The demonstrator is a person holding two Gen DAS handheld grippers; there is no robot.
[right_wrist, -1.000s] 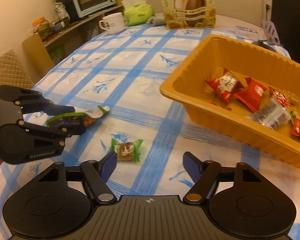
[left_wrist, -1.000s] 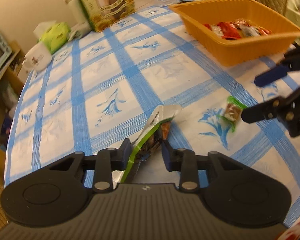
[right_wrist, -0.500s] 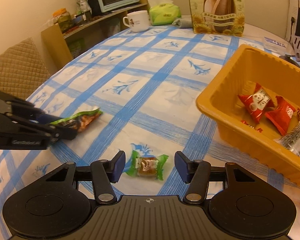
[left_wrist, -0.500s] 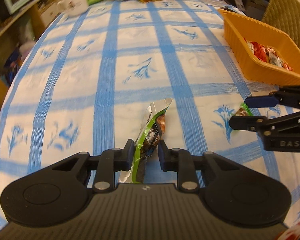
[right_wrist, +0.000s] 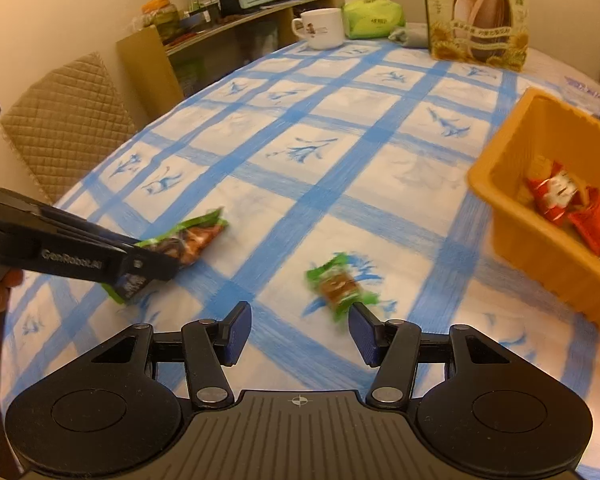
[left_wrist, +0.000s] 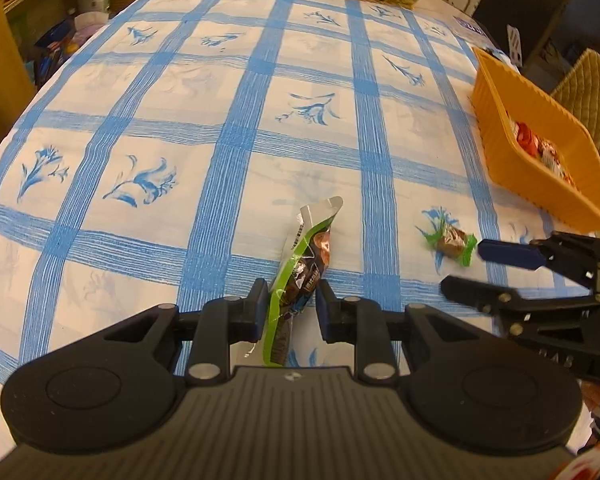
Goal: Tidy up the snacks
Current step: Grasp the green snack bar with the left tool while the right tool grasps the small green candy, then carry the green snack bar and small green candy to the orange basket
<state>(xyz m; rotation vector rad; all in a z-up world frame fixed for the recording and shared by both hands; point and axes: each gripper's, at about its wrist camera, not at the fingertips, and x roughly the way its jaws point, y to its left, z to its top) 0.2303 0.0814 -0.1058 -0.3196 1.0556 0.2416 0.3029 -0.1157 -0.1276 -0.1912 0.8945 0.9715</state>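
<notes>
From the left wrist view, the left gripper (left_wrist: 291, 306) had its jaws narrow and had just been closing on the long green snack pack (left_wrist: 303, 268), whose far end lay on the checked tablecloth (left_wrist: 228, 148). This looked like the pick-up step. Next, I think, the pack must be lifted and carried to the orange basket (left_wrist: 540, 184), which sat well apart at the right edge.

From the right wrist view, the right gripper (right_wrist: 300, 334) had been closing too, but its jaws stood half wide with nothing between them. The small green candy (right_wrist: 340, 286) lay just ahead, near the right fingertip. That gripper probably needed to slide right, around the candy, before squeezing
</notes>
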